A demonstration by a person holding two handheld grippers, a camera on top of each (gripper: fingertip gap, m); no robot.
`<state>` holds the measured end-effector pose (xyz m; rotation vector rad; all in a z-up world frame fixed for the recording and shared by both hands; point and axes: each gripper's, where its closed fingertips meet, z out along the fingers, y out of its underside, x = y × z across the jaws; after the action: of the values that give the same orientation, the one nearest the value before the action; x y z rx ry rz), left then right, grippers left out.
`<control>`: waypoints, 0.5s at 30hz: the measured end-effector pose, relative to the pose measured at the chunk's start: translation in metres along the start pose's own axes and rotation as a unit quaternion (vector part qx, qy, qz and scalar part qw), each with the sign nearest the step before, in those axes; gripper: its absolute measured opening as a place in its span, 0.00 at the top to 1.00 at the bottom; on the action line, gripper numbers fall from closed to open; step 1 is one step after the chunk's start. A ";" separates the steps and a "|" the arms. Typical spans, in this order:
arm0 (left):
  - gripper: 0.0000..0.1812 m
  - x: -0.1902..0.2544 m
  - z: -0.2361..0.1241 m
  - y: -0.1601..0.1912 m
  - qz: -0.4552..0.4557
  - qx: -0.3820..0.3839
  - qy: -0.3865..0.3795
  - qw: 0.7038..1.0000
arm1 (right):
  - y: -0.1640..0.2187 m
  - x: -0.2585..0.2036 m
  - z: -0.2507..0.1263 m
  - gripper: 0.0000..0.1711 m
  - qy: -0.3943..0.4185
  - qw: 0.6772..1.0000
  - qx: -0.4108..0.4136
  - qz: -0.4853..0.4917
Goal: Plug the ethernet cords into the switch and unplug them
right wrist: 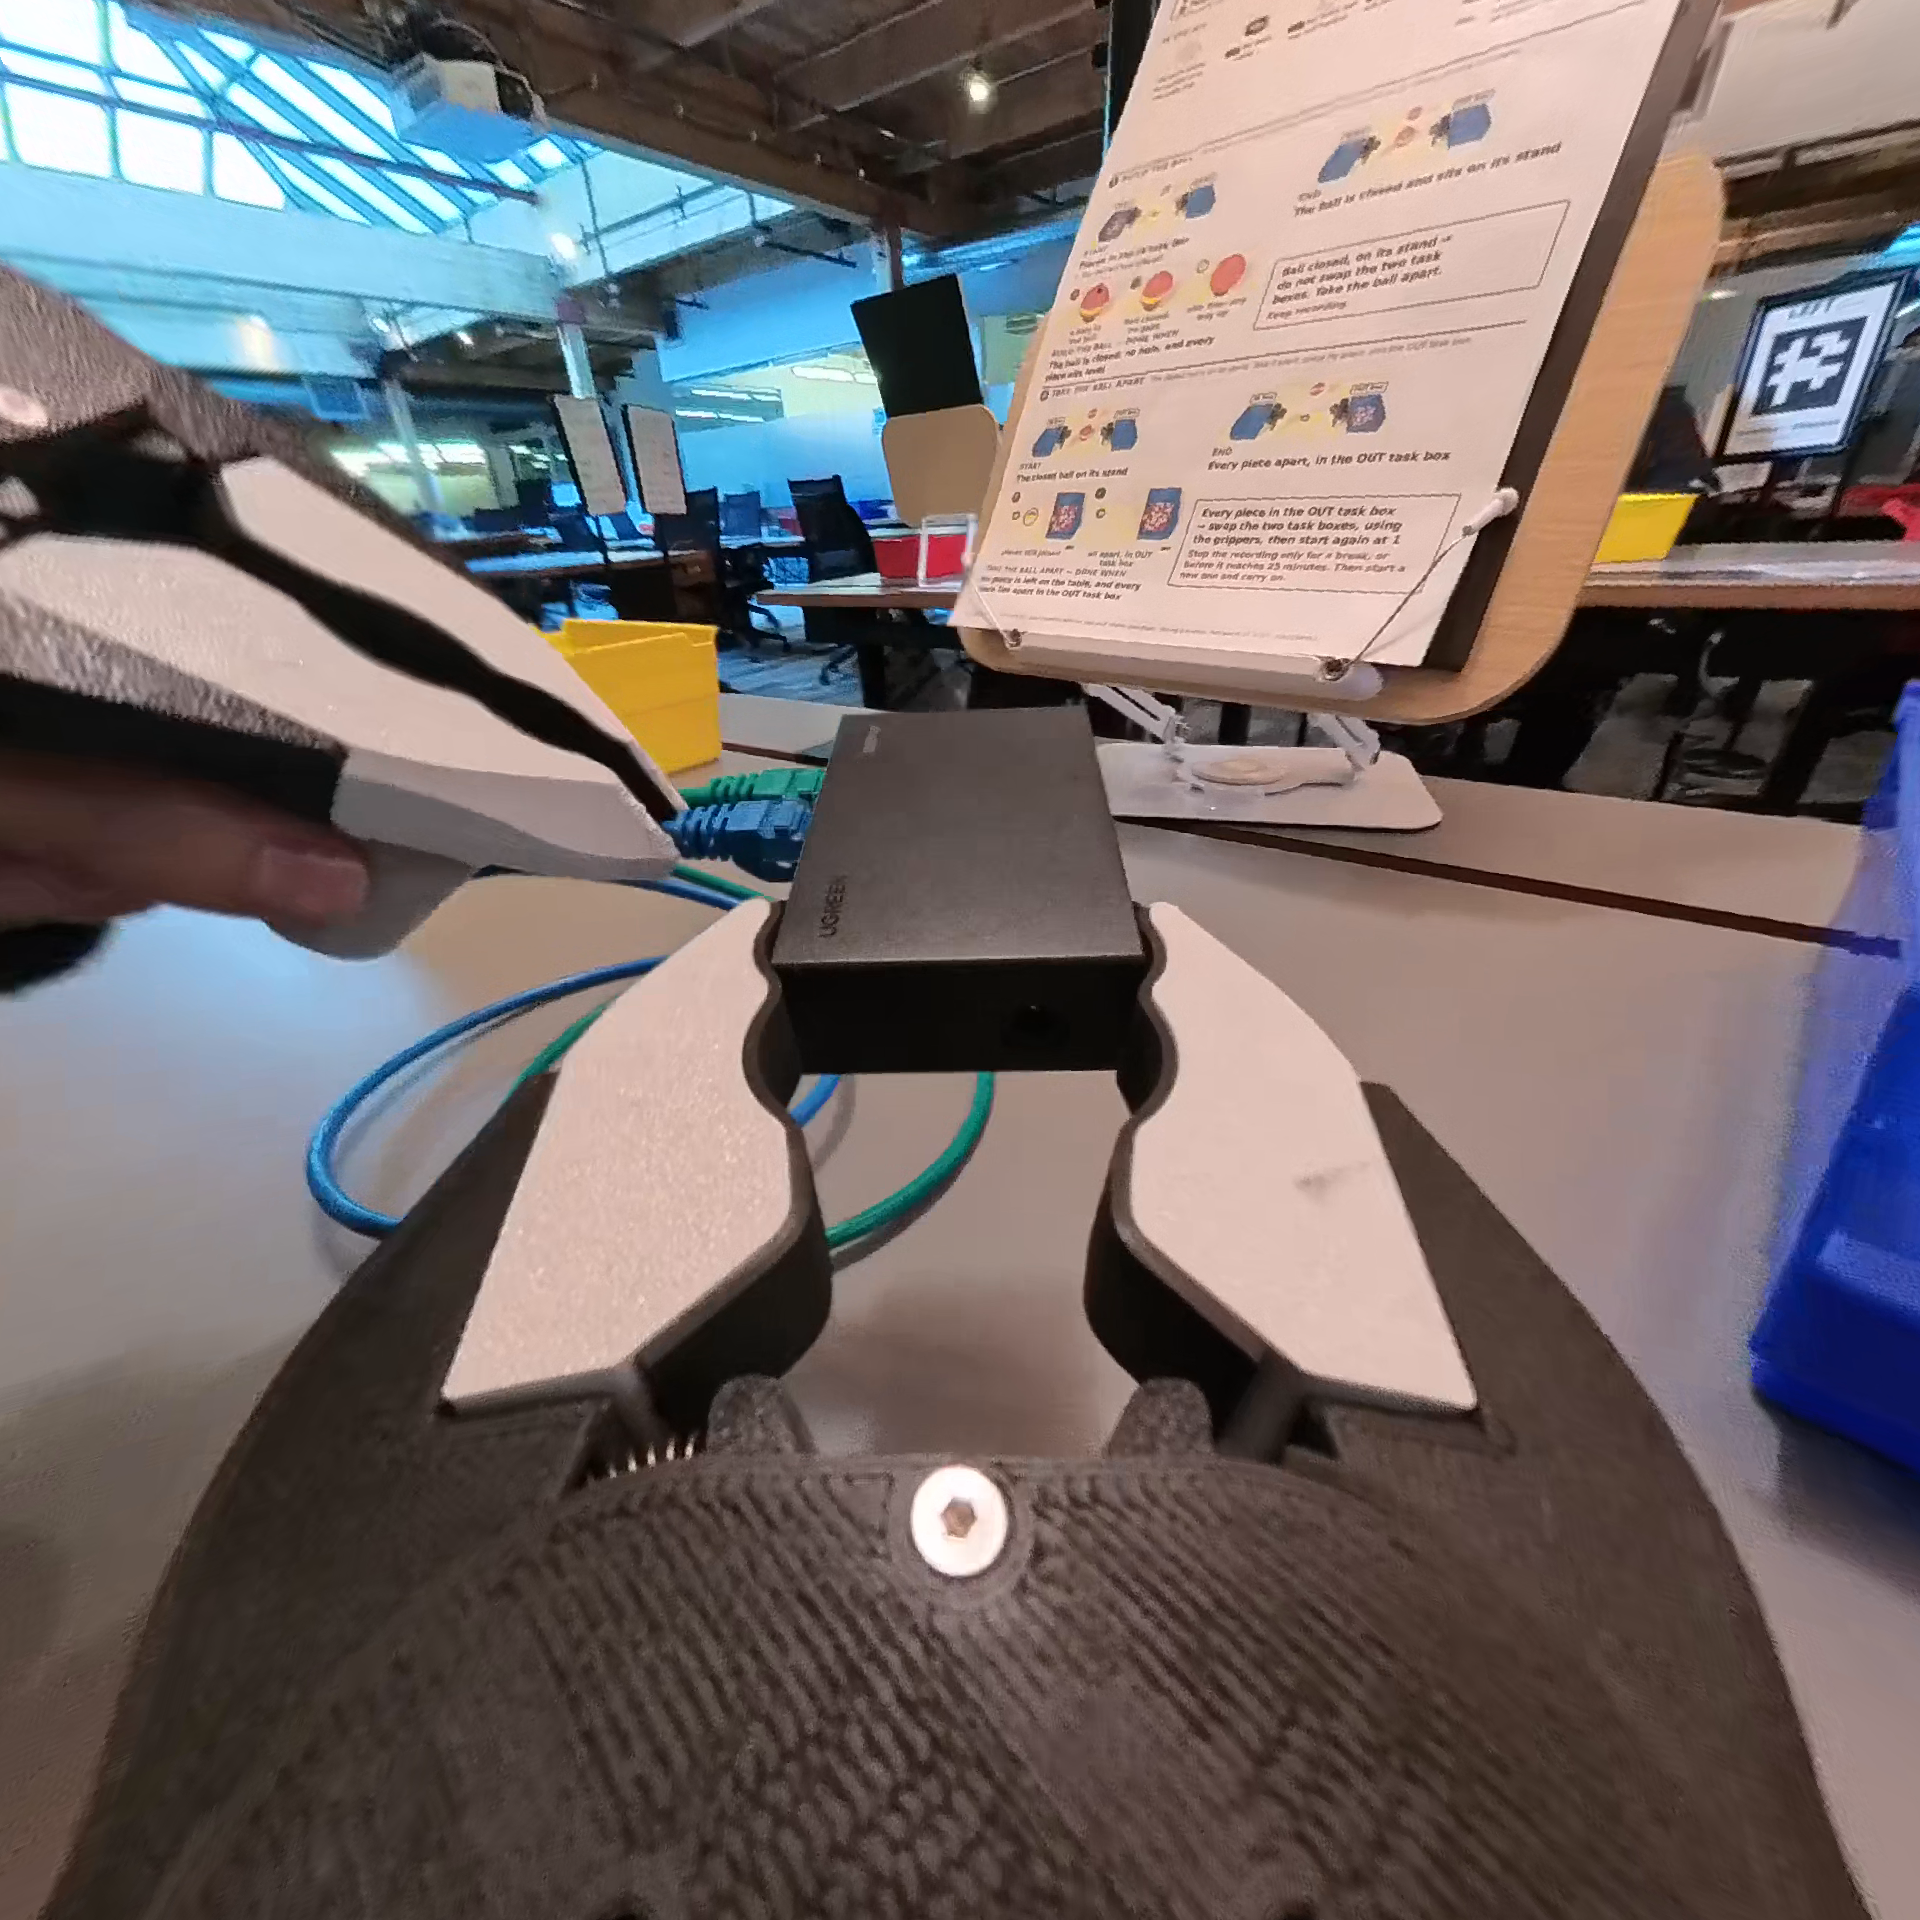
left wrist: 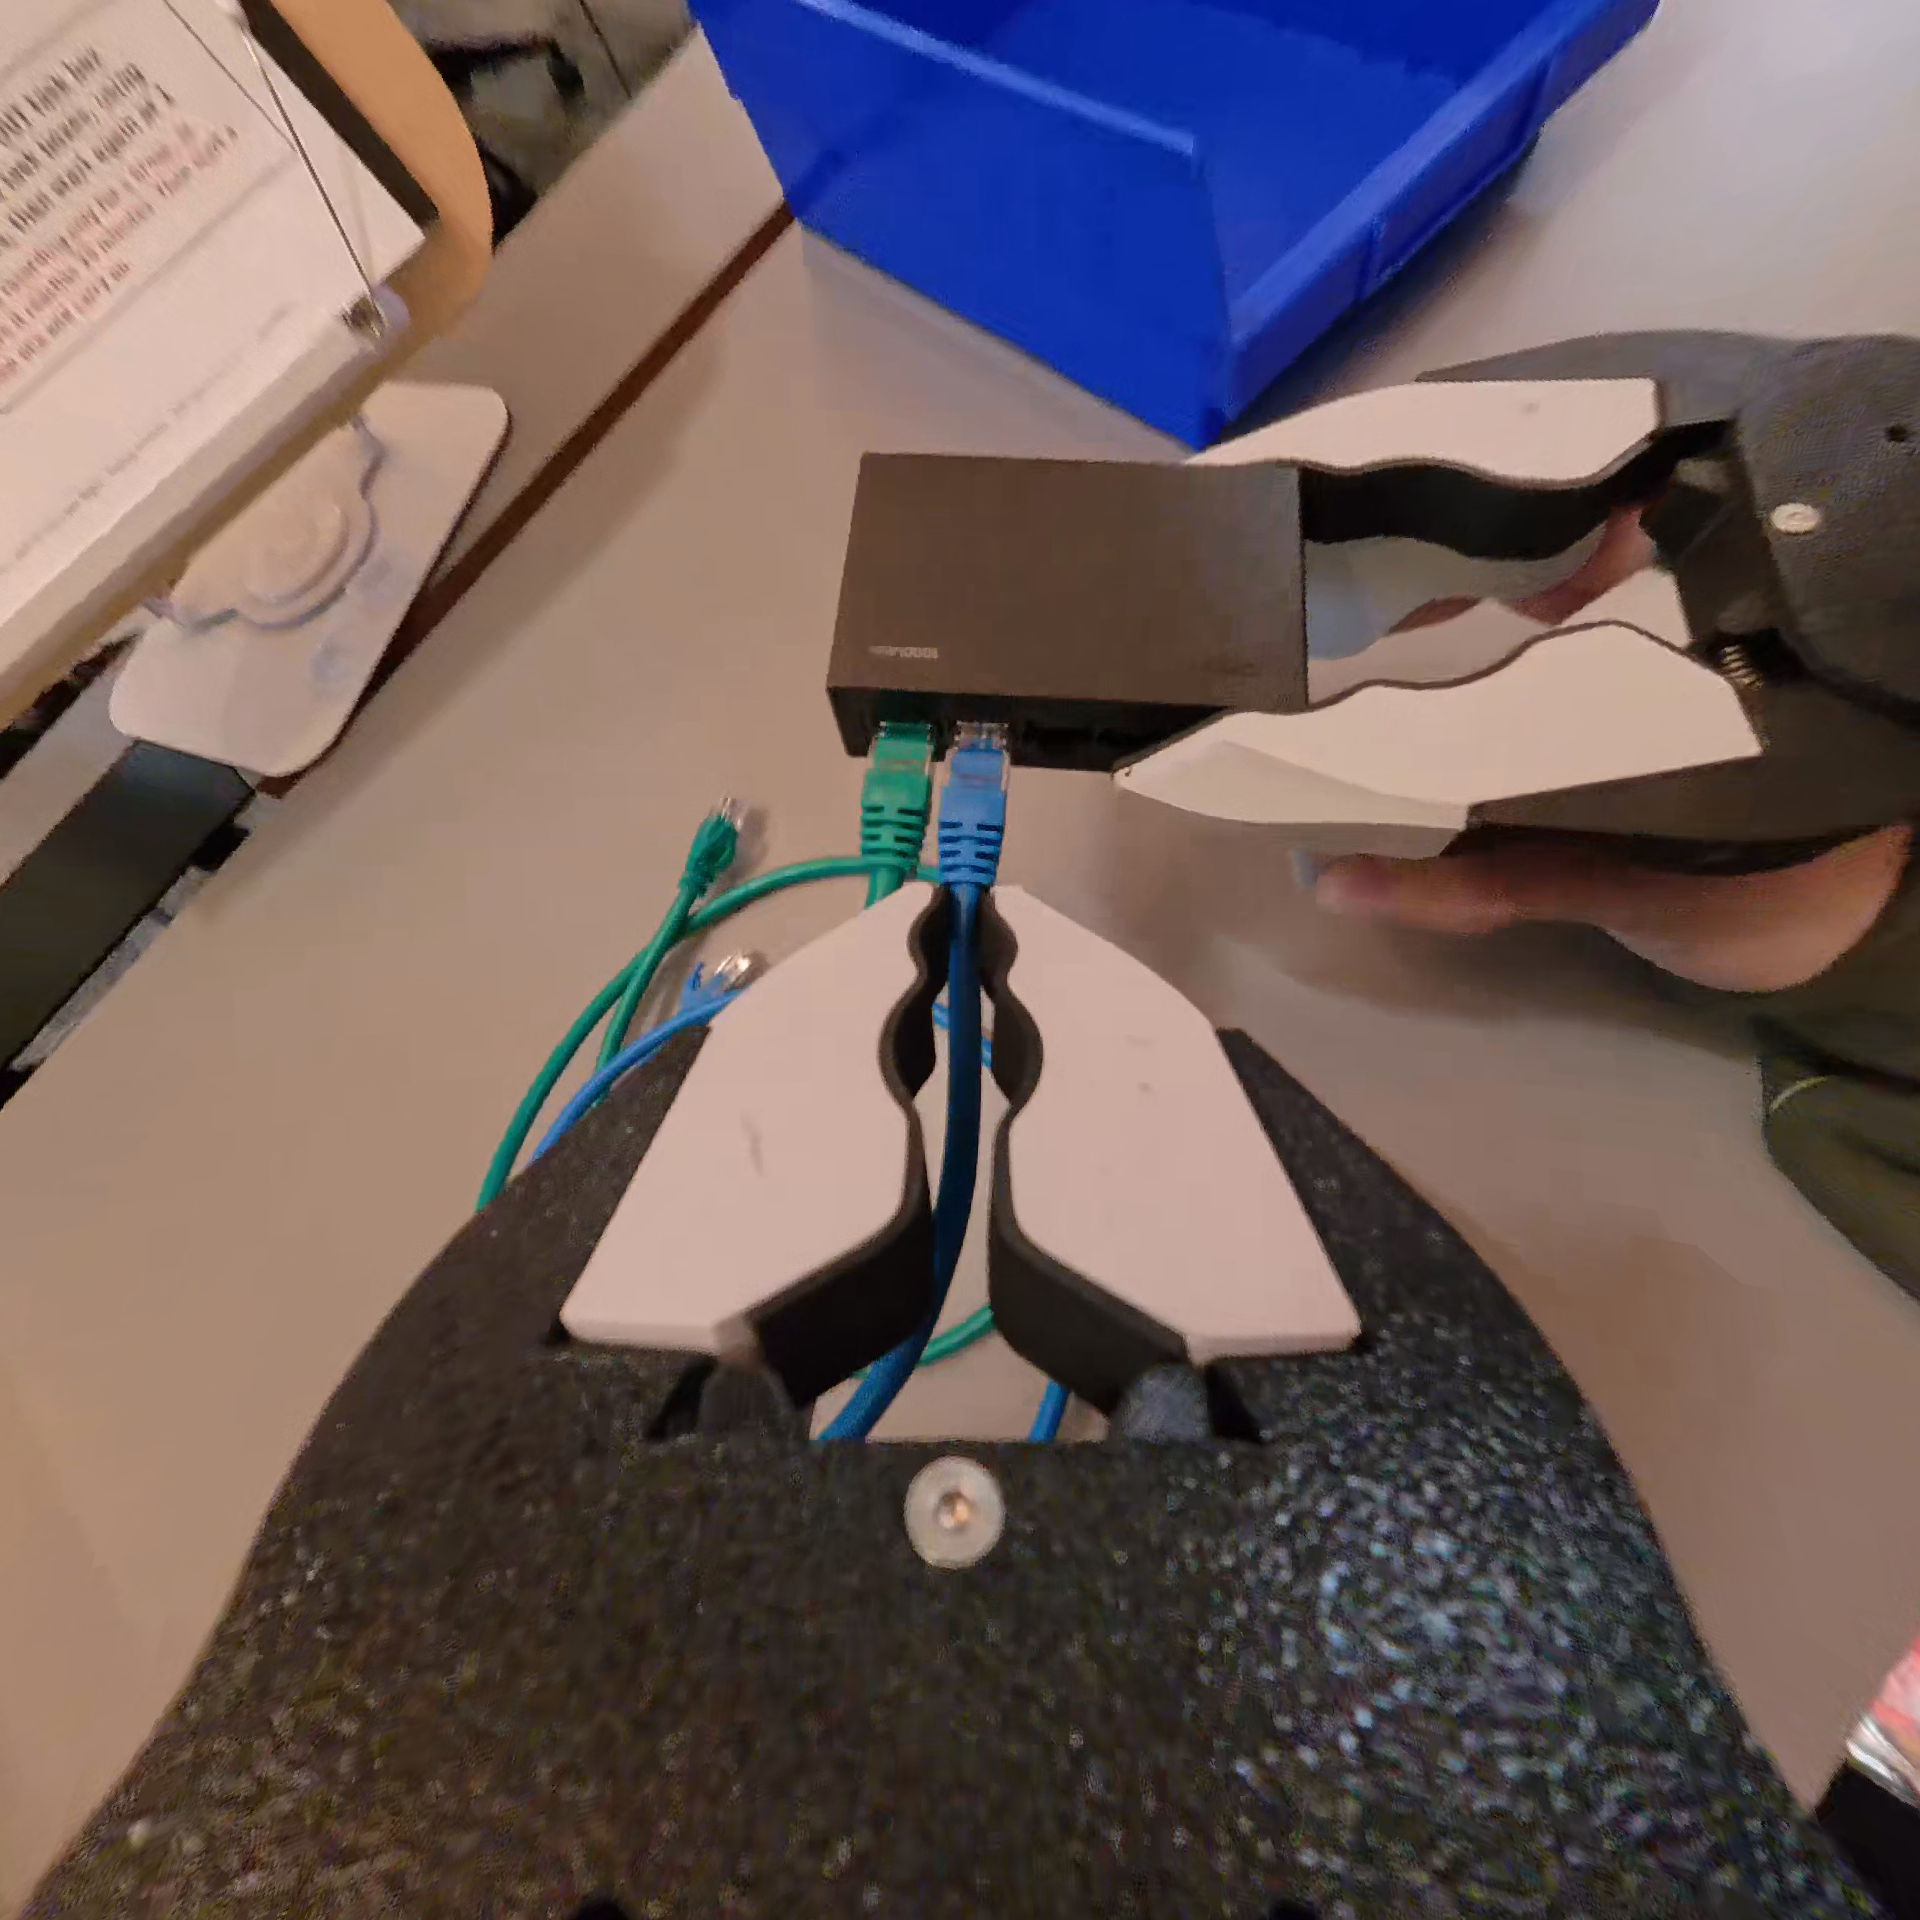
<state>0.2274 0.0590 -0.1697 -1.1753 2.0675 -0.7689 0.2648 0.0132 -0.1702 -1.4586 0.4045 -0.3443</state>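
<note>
Switch (left wrist: 1070,582) sat mid-bench, clamped at its 3 o'clock end by the right tongs (right wrist: 961,940). Left tongs (left wrist: 961,909) pinched the blue cord (left wrist: 961,1091) just behind its seated plug. Pulling with the latch unpressed could strain the cord or drag the switch free.

Setting: we record a large open-plan workroom, part office, part lab. Evidence, right wrist view: exposed timber ceiling beams (right wrist: 790,94) with skylights (right wrist: 208,114); rows of long desks (right wrist: 582,566) with black office chairs (right wrist: 831,540); yellow bins (right wrist: 649,675) and a blue bin (right wrist: 1860,1195) on grey tabletops (right wrist: 1507,987); printed instruction sheets on wooden stands (right wrist: 1288,343) (more such stands stand farther back); a black-and-white marker sign (right wrist: 1813,369) at right.
</note>
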 end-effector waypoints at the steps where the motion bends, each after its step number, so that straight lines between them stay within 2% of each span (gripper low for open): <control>1: 0.98 0.001 0.000 -0.002 -0.001 0.022 -0.002 1.000 | -0.001 0.001 -0.001 0.64 -0.004 1.000 0.003 0.009; 8: 0.98 0.002 -0.004 -0.007 0.012 0.106 -0.015 0.994 | 0.000 -0.002 -0.001 0.64 -0.022 1.000 0.000 0.018; 15: 0.98 0.000 -0.004 -0.012 0.114 0.092 -0.061 0.987 | 0.000 -0.001 -0.001 0.64 -0.016 1.000 0.001 0.019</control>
<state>0.2312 0.0545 -0.1582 -0.8452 1.9424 -0.7412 0.2638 0.0127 -0.1699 -1.4506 0.4057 -0.2895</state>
